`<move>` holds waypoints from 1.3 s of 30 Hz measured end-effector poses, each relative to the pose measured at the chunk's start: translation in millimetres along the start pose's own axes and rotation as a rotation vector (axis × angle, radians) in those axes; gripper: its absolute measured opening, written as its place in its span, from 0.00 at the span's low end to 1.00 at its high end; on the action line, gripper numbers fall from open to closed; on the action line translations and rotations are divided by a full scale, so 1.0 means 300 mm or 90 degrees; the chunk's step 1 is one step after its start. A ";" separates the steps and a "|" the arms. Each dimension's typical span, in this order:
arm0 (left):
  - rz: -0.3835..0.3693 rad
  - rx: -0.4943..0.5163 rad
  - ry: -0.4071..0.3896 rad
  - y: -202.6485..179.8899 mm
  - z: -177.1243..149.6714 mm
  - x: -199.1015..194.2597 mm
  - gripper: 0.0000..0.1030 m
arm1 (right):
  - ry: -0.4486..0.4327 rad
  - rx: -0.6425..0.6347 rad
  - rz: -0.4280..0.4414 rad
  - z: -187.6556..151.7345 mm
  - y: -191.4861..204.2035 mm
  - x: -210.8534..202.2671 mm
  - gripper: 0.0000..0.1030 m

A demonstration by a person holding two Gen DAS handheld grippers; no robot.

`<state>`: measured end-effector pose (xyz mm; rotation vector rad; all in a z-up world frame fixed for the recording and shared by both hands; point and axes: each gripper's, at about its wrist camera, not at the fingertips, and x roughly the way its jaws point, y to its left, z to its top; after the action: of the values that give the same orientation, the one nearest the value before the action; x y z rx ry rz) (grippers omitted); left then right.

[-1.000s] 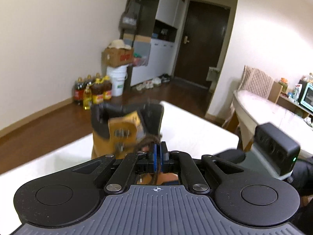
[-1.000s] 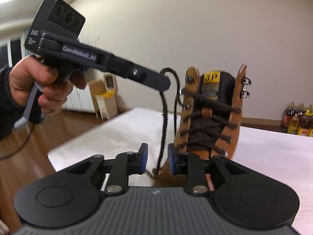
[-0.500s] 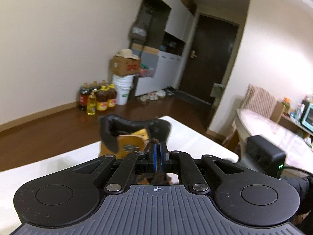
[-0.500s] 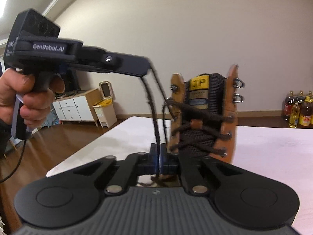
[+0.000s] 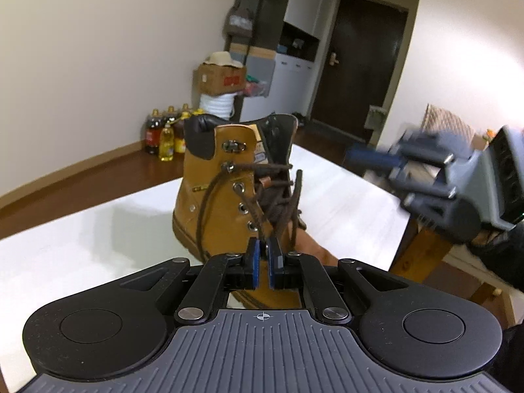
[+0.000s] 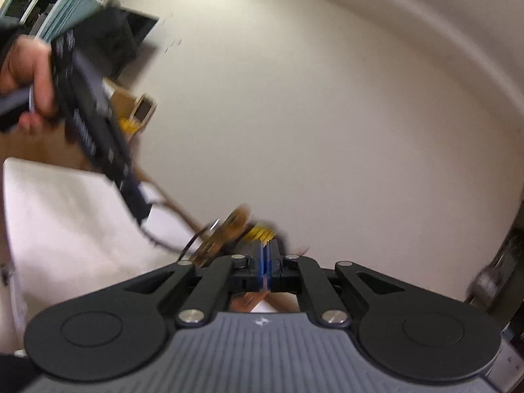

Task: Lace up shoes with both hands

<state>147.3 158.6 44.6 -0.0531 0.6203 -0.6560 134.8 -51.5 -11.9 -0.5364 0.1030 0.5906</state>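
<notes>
A tan lace-up boot [image 5: 213, 203] stands upright on the white table [image 5: 82, 245]. My left gripper [image 5: 263, 255] sits low in front of the boot's side, shut on a brown lace [image 5: 252, 216] that runs up to the eyelets. Another lace end [image 5: 296, 196] hangs loose by the tongue. The right gripper [image 5: 363, 159] hovers blurred to the right of the boot, apart from it. In the right wrist view the right gripper [image 6: 266, 257] has its pads almost together and opening; I see no lace between them. There the blurred boot [image 6: 226, 229] lies low, with the left gripper [image 6: 142, 216] holding the lace [image 6: 170, 245].
Oil bottles [image 5: 167, 131] stand on the wooden floor by the wall, beside a cardboard box [image 5: 221, 78] on a white bucket. A dark door [image 5: 360, 75] is behind. A wooden table leg [image 5: 422, 252] and a padded chair [image 5: 448, 127] are at the right, past the table's edge.
My left gripper sank and drew back with the lace, so the boot's side shows. The right gripper shut on the hanging lace, then rolled and swung away from the boot.
</notes>
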 end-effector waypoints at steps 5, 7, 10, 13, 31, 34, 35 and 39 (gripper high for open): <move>0.000 -0.010 -0.004 -0.013 -0.008 0.002 0.04 | 0.066 0.218 0.065 -0.071 -0.067 0.066 0.16; -0.001 -0.010 -0.007 -0.017 -0.010 -0.001 0.04 | 0.075 0.327 0.100 -0.091 -0.101 0.092 0.16; -0.006 -0.014 -0.010 -0.005 -0.019 -0.012 0.04 | 0.082 0.439 0.129 -0.116 -0.124 0.145 0.16; -0.005 -0.025 -0.011 0.011 -0.030 -0.021 0.04 | 0.091 0.514 0.140 -0.130 -0.150 0.181 0.16; 0.020 0.099 -0.005 -0.088 -0.024 0.060 0.04 | 0.068 0.218 0.043 -0.042 -0.049 0.167 0.02; 0.003 0.159 -0.008 -0.146 0.002 0.090 0.09 | 0.035 0.104 0.026 -0.022 -0.013 0.111 0.02; -0.010 0.177 -0.007 -0.167 0.012 0.103 0.11 | 0.029 0.079 0.022 -0.021 -0.005 0.094 0.02; -0.013 0.241 0.001 -0.233 0.036 0.150 0.15 | 0.020 -0.008 0.022 -0.021 0.016 0.045 0.02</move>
<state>142.4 74.9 46.3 0.2936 0.4892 -0.7835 143.8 -44.7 -22.8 -0.5571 0.1386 0.6176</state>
